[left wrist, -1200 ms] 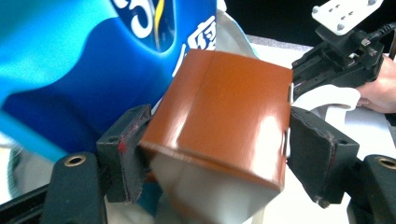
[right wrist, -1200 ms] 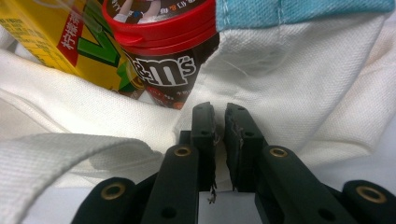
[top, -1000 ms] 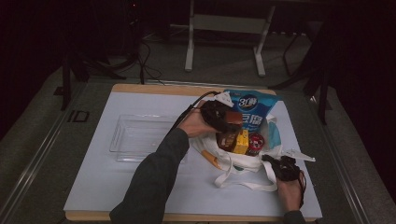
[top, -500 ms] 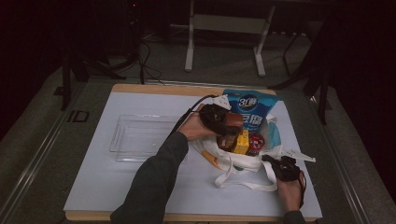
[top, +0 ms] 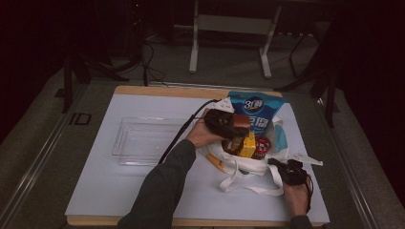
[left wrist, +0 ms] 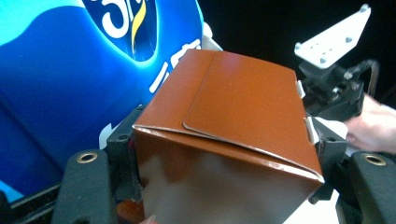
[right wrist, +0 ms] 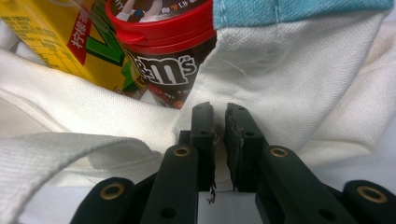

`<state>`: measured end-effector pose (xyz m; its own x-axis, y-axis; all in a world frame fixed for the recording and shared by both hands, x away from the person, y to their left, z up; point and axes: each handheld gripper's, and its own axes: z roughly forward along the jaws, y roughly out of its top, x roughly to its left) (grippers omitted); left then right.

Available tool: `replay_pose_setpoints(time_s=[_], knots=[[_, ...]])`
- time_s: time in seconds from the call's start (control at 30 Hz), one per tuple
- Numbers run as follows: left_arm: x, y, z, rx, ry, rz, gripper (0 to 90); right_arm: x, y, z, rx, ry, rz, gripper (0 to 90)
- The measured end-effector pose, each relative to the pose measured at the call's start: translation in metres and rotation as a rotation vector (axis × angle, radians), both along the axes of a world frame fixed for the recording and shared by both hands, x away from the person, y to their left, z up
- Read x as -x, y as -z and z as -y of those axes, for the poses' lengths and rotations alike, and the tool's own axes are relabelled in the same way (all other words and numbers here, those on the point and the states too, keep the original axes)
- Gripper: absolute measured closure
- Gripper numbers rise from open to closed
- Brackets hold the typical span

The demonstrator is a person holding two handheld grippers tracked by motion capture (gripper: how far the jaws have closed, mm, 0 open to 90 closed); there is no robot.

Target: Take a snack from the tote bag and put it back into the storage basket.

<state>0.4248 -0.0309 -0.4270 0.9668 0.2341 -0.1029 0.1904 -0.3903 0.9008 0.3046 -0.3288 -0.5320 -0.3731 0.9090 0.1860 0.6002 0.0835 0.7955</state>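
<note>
The left gripper (top: 228,125) clamps a glossy brown cardboard box (left wrist: 229,135) above the white canvas tote bag (top: 248,164) near the table's right edge. The right gripper (right wrist: 219,122) pinches the bag's rim; lift the box straight clear toward the clear plastic tray (top: 143,140).

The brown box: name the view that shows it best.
The left gripper view: the brown box is close up there, clamped between the left tongs, with its flap seams plain. The high view shows it small and dim above the white bag.
</note>
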Motion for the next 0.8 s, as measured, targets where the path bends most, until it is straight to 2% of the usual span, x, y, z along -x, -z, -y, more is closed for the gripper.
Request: replay_pose_setpoints(time_s=[0.17,0.37,0.5,0.6,0.8], knots=[[-0.0028,0.0028,0.0006,0.038,0.014,-0.035,32.7,-0.0001,0.0000,0.0003,-0.001,-0.001,0.000,81.9],[0.0012,0.0016,0.0031,0.019,0.051,-0.007,38.8,0.0000,0.0002,0.0006,-0.004,-0.002,-0.002,81.9],[0.0041,-0.0004,0.0040,0.007,0.045,0.012,40.5,0.0001,0.0003,0.0007,-0.006,-0.002,-0.002,81.9],[0.0046,-0.0019,0.0031,0.009,0.038,0.011,40.8,0.0001,0.0006,0.0011,-0.009,-0.003,-0.002,81.8],[0.0058,-0.0060,0.0004,0.034,0.021,0.011,40.8,0.0001,0.0010,0.0014,-0.014,-0.004,0.000,81.8]])
